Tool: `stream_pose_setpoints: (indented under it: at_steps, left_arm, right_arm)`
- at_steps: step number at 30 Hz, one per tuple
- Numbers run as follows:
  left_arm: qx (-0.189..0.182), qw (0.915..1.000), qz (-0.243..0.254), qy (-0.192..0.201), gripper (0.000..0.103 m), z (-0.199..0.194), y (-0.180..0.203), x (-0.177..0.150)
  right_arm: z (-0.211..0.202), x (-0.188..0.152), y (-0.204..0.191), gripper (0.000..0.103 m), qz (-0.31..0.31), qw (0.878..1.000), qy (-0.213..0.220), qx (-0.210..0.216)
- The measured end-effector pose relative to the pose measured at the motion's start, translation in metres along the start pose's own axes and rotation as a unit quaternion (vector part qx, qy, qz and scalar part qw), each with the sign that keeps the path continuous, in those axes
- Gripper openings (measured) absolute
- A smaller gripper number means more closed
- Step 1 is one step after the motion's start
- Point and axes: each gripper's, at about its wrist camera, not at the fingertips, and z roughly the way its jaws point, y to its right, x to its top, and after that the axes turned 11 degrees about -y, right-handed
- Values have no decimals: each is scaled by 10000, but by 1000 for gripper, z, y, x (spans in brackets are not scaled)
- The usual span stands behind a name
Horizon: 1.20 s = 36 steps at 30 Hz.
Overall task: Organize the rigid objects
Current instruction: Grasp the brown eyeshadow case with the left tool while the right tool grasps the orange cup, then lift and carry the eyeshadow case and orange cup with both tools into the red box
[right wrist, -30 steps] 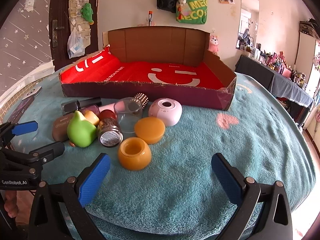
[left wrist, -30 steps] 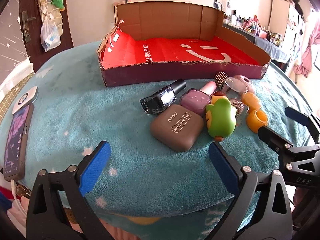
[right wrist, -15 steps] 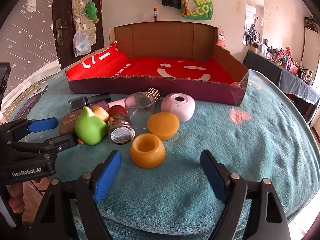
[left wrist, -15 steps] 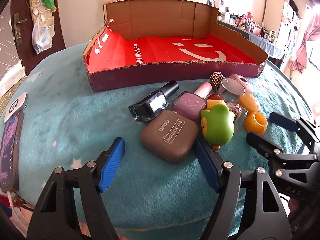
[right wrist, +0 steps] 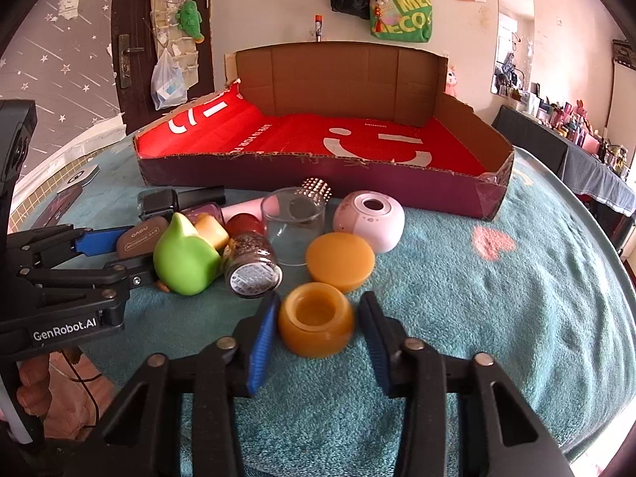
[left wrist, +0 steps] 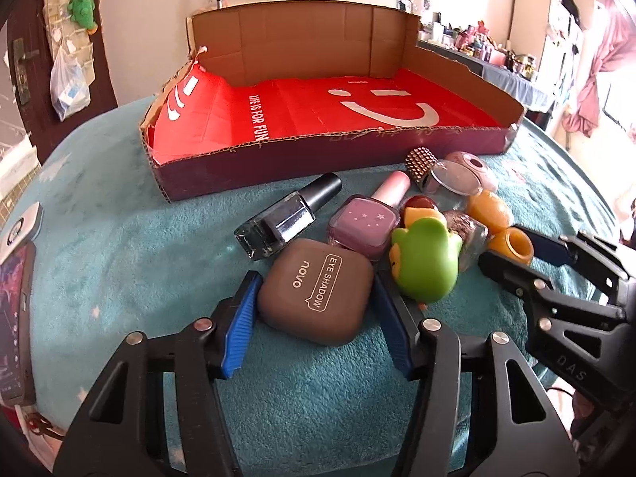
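Observation:
A brown eye shadow case [left wrist: 318, 292] lies on the teal cloth between the blue pads of my left gripper [left wrist: 316, 318]; the pads touch or nearly touch its sides. An orange jar [right wrist: 316, 324] stands between the pads of my right gripper [right wrist: 318, 332], with small gaps on both sides. Both objects rest on the cloth. The left gripper [right wrist: 115, 252] also shows in the right wrist view, the right gripper [left wrist: 516, 248] in the left wrist view.
A red-lined cardboard box [left wrist: 357, 147] lies behind the pile. Nearby are a black nail polish [left wrist: 286, 218], purple nail polish [left wrist: 365, 224], green toy [right wrist: 183, 258], glitter jar [right wrist: 250, 268], glass cup [right wrist: 294, 226], orange lid [right wrist: 340, 256], pink round device [right wrist: 369, 218]. A phone [left wrist: 12, 318] lies far left.
Both grippers moved forward and narrowed. The left one now brackets the eye shadow case, the right one brackets the orange jar.

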Motion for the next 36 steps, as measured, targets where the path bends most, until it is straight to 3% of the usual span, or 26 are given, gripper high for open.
stream_pose_setpoints:
  at_steps: [5, 12, 22, 36]
  left_arm:
    - [-40, 9999, 90, 97, 54, -13, 4, -6]
    - [-182, 9991, 11, 390, 54, -36, 0, 1]
    - [-122, 9974, 40, 715, 54, -51, -3, 24]
    - [-152, 9956, 25, 929, 54, -55, -14, 65]
  right_arm:
    - [-4, 3, -1, 40, -13, 10000, 10, 56]
    - [-31, 17, 0, 40, -14, 9990, 380, 223]
    - [-43, 47, 11, 40, 157, 9967, 494, 632]
    - [-43, 76, 22, 40, 179, 9961, 512, 696]
